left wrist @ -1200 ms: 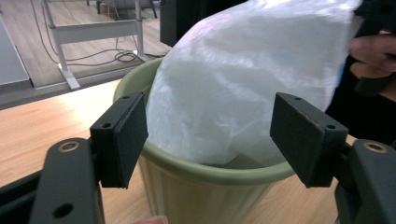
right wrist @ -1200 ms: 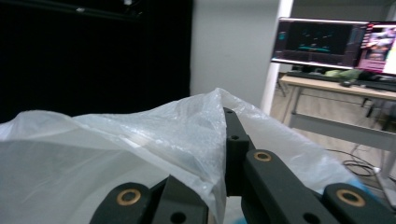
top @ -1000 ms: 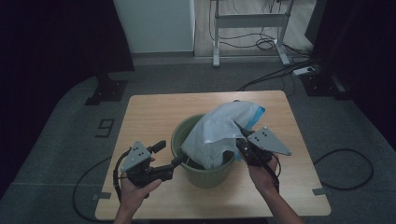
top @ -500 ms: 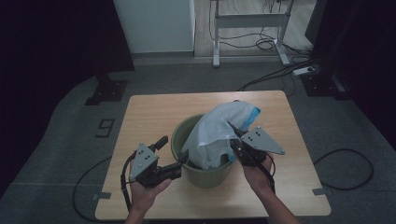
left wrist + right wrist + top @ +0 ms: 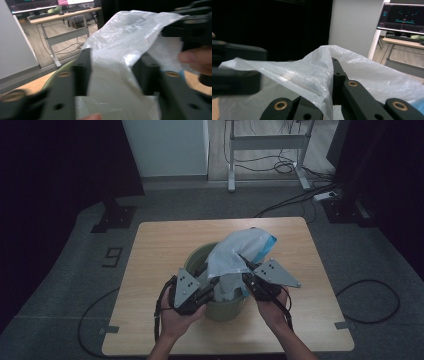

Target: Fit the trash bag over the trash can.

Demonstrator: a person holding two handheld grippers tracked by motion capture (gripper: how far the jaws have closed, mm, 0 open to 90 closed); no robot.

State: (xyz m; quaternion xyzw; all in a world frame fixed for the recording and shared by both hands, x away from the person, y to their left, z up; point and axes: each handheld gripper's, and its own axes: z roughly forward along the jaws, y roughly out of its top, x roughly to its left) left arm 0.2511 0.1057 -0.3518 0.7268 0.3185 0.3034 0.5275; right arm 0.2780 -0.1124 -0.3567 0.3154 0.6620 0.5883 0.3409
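Our right gripper (image 5: 246,281) is clamped on the plastic bag (image 5: 239,257); in its own view the film (image 5: 312,77) drapes over one jaw and is pinched against the other. Our left gripper (image 5: 212,287) reaches in from the other side, its jaws having just been closing, and in its view the bag (image 5: 117,65) lies between them; whether the pads press the film we cannot tell. The bag rises out of the green bin (image 5: 200,260), bunched up and leaning toward the right gripper, with a blue patch at its far edge. The bin stands near the middle of the wooden table (image 5: 155,245), between our two hands.
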